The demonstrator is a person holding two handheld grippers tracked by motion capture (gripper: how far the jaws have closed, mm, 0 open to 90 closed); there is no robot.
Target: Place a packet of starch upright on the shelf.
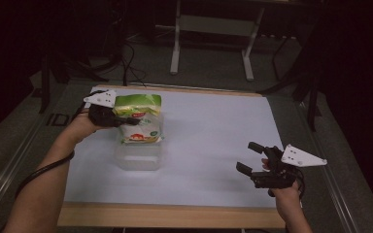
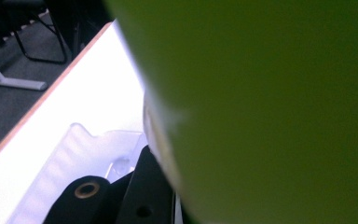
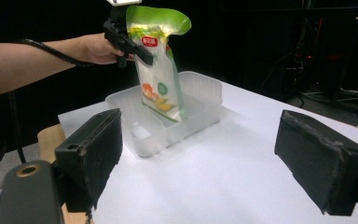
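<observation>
A green and white snack bag [image 1: 139, 118] hangs upright over a clear plastic tub [image 1: 138, 156], held near its top by my left gripper [image 1: 126, 121]. In the right gripper view the bag [image 3: 161, 70] has its bottom corner down inside the tub [image 3: 200, 100]. The bag's green side [image 2: 270, 107] fills most of the left gripper view, and the tub [image 2: 81, 154] lies below it. My right gripper [image 1: 250, 156] hovers open at the table's right front, away from the tub, its two black pads [image 3: 93, 149] wide apart with nothing between them.
The white table top [image 1: 213, 136] has a wooden front edge [image 1: 175, 216]. Grey floor, cables and a metal stand's legs [image 1: 211, 46] lie beyond the far edge. A cable trails from my left forearm off the table's left side.
</observation>
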